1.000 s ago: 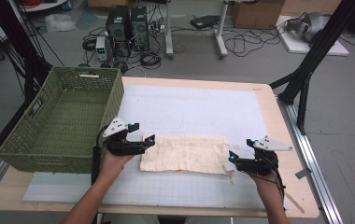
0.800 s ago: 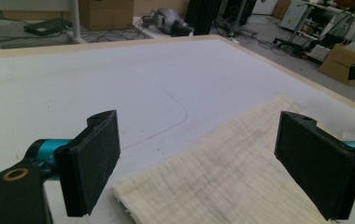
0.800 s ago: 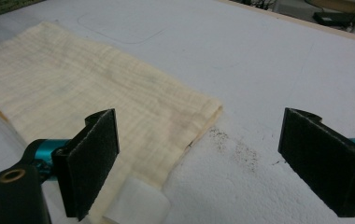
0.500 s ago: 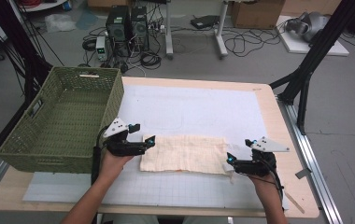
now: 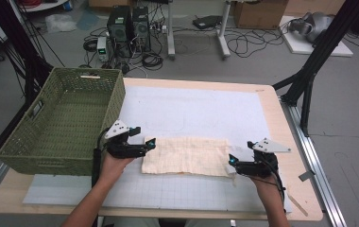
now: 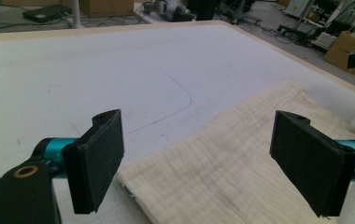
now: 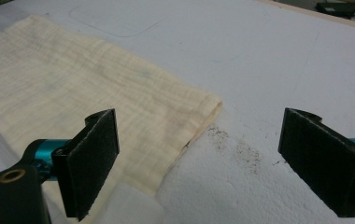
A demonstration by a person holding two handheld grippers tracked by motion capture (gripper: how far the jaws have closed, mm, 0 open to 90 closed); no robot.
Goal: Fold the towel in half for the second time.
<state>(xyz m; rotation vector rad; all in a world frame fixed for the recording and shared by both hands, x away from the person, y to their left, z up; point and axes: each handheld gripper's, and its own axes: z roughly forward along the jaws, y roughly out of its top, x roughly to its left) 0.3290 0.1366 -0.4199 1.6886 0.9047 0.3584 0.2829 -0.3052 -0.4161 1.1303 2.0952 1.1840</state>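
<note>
White matting [image 5: 192,113] covers the table, and on it a cream cloth [image 5: 187,156] lies flat beside the green basket [image 5: 64,123], with the left gripper [image 5: 150,143] and right gripper [image 5: 232,161] poised wide open at its opposite short ends, seemingly ready to pinch both edges for a fold.

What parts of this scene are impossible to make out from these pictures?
- Underside of the cream cloth: hidden in the high view by its own top layer.
- Near inner wall of the green basket: hidden in the high view by its own rim.
- Cloth's near edge: cut off by the bottom edge of the left gripper view, between the left gripper pads.
- Floor cables: too small in the high view.
</note>
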